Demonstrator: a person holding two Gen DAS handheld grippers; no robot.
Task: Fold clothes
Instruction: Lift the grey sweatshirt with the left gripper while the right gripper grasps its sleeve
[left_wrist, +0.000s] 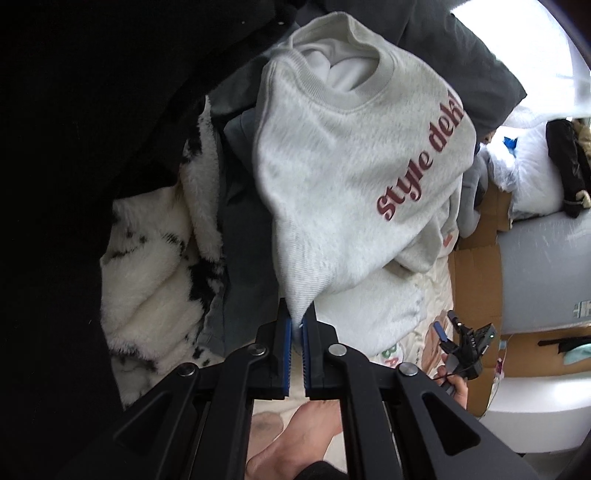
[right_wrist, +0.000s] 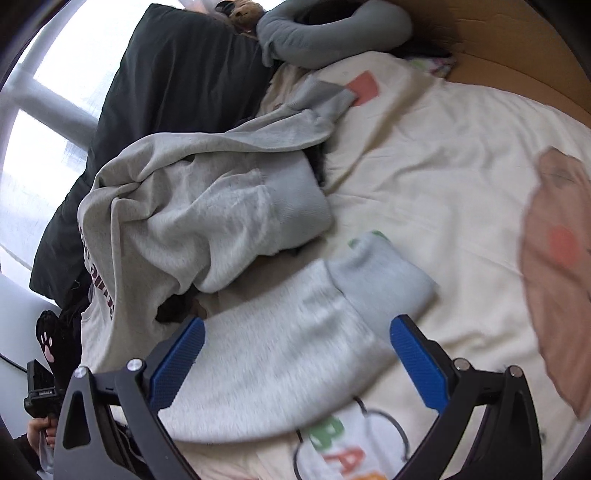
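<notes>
A light grey sweatshirt (left_wrist: 332, 177) with maroon "style" lettering hangs lifted, collar at the top. My left gripper (left_wrist: 297, 315) is shut on a pinch of its fabric near the shoulder. In the right wrist view the same sweatshirt (right_wrist: 177, 206) lies bunched on the bed, and one sleeve (right_wrist: 295, 332) with a ribbed cuff (right_wrist: 384, 273) stretches out flat. My right gripper (right_wrist: 299, 354) is open just above that sleeve, its blue pads (right_wrist: 181, 354) on either side of it. In the left wrist view the right gripper (left_wrist: 461, 343) is small, held in a hand.
A cream bedsheet (right_wrist: 443, 166) with cartoon prints covers the bed. A black-and-white fluffy garment (left_wrist: 159, 266) and dark clothes lie to the left. There is a dark pillow (right_wrist: 166, 110), a grey bolster (right_wrist: 332, 33) and cardboard (left_wrist: 476, 266). A bare foot (left_wrist: 295, 435) rests below.
</notes>
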